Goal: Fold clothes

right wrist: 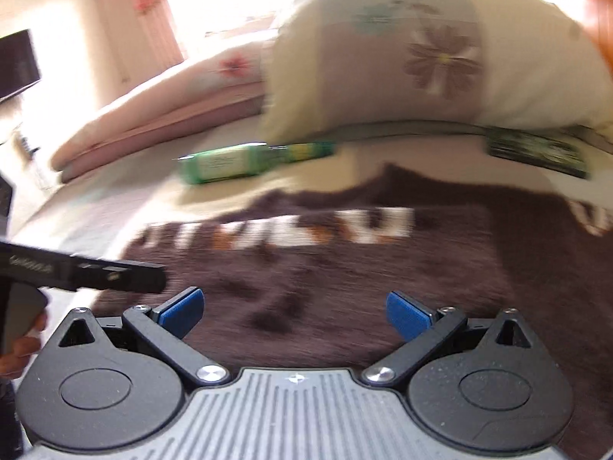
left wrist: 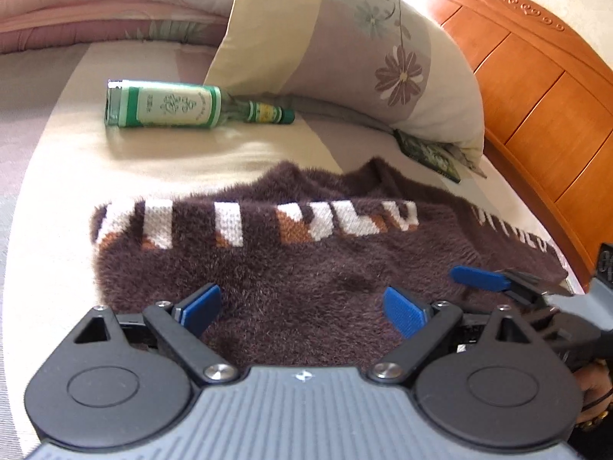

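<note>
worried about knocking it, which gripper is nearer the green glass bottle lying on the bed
Left. The left gripper sits on the bottle's side of the brown fuzzy sweater; the right gripper is further right.

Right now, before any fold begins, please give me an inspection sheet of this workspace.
Surface: cream and mauve bed sheet, lit by sun.
Job's things: fuzzy dark brown sweater with white lettering, lying flat.
Clutter: green-labelled glass bottle on its side; dark green printed packet under the flowered pillow.
Grippers: left gripper open over the sweater; right gripper open, nothing held.
Cables: nothing seen.
Surroundings: orange wooden headboard; folded pink quilt.
</note>
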The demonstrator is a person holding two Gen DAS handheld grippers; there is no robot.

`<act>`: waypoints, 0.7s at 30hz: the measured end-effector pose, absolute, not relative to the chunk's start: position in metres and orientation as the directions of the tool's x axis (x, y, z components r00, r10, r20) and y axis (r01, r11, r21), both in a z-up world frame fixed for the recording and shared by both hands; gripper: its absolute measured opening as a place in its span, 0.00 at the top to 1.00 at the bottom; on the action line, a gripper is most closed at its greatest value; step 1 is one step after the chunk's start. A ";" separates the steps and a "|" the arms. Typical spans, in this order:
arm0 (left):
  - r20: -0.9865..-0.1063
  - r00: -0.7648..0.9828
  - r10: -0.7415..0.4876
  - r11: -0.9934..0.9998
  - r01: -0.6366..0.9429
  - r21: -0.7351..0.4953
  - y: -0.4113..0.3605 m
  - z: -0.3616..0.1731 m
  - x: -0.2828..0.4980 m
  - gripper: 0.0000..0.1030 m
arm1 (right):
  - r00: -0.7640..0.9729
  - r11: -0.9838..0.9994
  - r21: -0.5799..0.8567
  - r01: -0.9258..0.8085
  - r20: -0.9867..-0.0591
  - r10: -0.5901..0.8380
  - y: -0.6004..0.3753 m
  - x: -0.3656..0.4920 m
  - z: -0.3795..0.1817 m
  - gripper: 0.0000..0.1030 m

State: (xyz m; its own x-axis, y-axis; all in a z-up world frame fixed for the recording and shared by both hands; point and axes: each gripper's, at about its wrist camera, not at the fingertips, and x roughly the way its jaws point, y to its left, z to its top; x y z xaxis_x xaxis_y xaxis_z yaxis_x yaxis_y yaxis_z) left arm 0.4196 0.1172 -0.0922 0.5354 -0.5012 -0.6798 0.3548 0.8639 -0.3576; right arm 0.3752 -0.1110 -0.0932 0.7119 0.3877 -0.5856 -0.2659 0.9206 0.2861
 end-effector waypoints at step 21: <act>-0.625 0.576 -0.528 0.848 0.399 -0.349 0.117 -0.066 0.401 0.10 | 0.717 0.957 0.258 -0.132 -0.642 0.272 -0.174 0.366 -0.077 0.00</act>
